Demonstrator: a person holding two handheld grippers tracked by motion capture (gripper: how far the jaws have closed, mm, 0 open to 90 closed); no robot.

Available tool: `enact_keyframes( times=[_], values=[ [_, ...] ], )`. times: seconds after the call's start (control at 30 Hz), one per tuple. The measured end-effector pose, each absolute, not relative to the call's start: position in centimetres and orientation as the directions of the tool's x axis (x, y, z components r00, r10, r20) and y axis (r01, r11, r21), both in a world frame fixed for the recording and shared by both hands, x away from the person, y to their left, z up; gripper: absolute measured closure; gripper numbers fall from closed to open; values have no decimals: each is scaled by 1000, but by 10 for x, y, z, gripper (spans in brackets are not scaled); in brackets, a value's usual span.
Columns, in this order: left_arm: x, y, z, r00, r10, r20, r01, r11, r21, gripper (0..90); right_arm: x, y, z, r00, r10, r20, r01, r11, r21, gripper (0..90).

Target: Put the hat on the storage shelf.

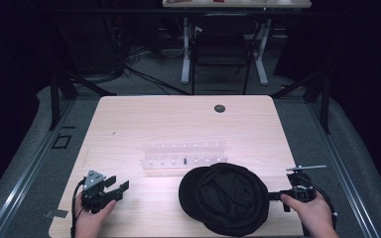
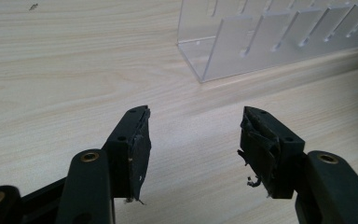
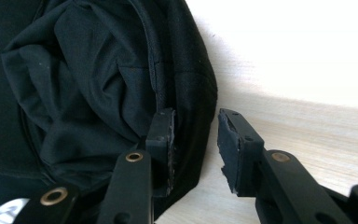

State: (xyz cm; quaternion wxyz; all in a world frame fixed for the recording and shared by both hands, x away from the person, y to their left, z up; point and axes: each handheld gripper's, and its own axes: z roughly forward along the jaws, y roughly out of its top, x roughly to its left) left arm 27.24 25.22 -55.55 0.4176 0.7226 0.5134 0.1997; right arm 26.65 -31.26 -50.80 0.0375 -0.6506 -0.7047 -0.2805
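High view: pale wood-grain table (image 1: 129, 119); black fabric cap (image 1: 225, 198), round and crumpled, at near edge; clear plastic rack (image 1: 183, 158) mid-table.
Left gripper view: left gripper (image 2: 193, 140) jaws apart, empty.
Right gripper view: right gripper (image 3: 195, 140) jaws apart, straddling the cap's (image 3: 98, 84) rim; contact unclear.

In the high view the black hat (image 1: 225, 198) covers the near edge of the clear slotted rack (image 1: 183, 157), and a small dark item in one rack slot is too small to identify. The right gripper (image 1: 278, 195) is partly hidden behind the hat's edge there. In the left gripper view the rack (image 2: 279, 37) runs off the top and right edges. In the right gripper view the hat (image 3: 98, 84) is cut off at the left and top, and glare washes out the table (image 3: 307, 46) beyond it.
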Motion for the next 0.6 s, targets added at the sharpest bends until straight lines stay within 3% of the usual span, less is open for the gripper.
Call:
enact_keyframes(
  times=[0.4,0.6],
  values=[
    [272,252,-556,391,910,-140,577,-123,807,432,277,-308,-515,-139,894,426,960,16,280,774],
    [273,252,-556,393,909,-140,580,-127,805,432,279,-308,-517,-131,888,440,965,13,261,779]
  ],
)
